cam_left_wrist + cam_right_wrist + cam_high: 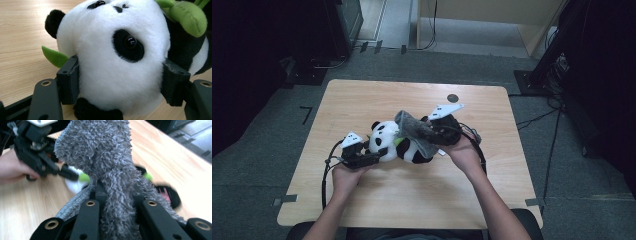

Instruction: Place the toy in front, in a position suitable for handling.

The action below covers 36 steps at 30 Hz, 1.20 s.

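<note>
A black-and-white panda plush (409, 150) lies on its side in the middle of the wooden table (362, 100). It carries a green bamboo piece (187, 15) and a green leaf (53, 56). My left gripper (379, 152) is shut on the panda's head (112, 57), with its pads (70, 82) pressed into the white fur on both sides. My right gripper (432, 131) is shut on a grey fuzzy cloth (100, 152), which stands up from its jaws and drapes over the panda's body (412, 129). In the right gripper view the left gripper (40, 157) sits beyond the cloth, at the upper left.
A small dark round mark (453, 98) lies near the table's far edge. Cables (329, 170) trail from both grippers across the tabletop. Dark equipment stands on the floor to the far left and far right of the table.
</note>
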Tool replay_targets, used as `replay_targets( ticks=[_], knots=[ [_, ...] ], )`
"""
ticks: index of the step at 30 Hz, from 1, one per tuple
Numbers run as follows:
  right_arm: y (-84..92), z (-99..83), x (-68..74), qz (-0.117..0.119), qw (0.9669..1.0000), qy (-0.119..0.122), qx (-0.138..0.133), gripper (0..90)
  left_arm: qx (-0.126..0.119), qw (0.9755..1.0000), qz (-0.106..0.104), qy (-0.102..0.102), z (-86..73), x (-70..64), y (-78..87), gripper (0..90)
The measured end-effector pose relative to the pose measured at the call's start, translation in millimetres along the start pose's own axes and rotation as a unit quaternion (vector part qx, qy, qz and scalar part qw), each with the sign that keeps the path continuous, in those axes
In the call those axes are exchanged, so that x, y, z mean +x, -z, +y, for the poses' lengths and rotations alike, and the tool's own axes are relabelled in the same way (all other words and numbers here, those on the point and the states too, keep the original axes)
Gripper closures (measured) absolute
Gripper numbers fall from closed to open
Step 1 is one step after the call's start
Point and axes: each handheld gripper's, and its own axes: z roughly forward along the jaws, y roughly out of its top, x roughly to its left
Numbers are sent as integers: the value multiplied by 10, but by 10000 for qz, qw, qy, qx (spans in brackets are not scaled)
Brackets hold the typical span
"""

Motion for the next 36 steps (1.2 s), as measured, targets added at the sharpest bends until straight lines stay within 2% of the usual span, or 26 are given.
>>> replay_targets(
  ticks=[5,9,13,16,20,24,31,36],
  knots=[
    [-320,251,105,107,9999,72,91,767,2,10000,22,-52,4,-21,8,289],
    [-607,398,228,228,9992,233,218,763,-12,10000,40,-79,7,-35,9,290],
    [-896,468,340,294,9981,338,433,764,14,10000,26,-96,7,-54,11,290],
    [-1053,439,406,340,9966,420,621,764,89,10000,32,-15,5,-43,12,290],
    [-1056,350,401,405,9970,402,515,766,97,9999,32,-71,3,-47,11,289],
    [-996,243,414,444,9966,577,394,767,121,9999,-30,-105,-7,-43,12,284],
    [-866,36,396,721,9948,541,482,773,126,9999,-70,-34,-14,-33,7,284],
    [-796,-92,437,788,9937,623,497,774,176,9998,-58,-45,-17,-34,5,285]
  ],
)
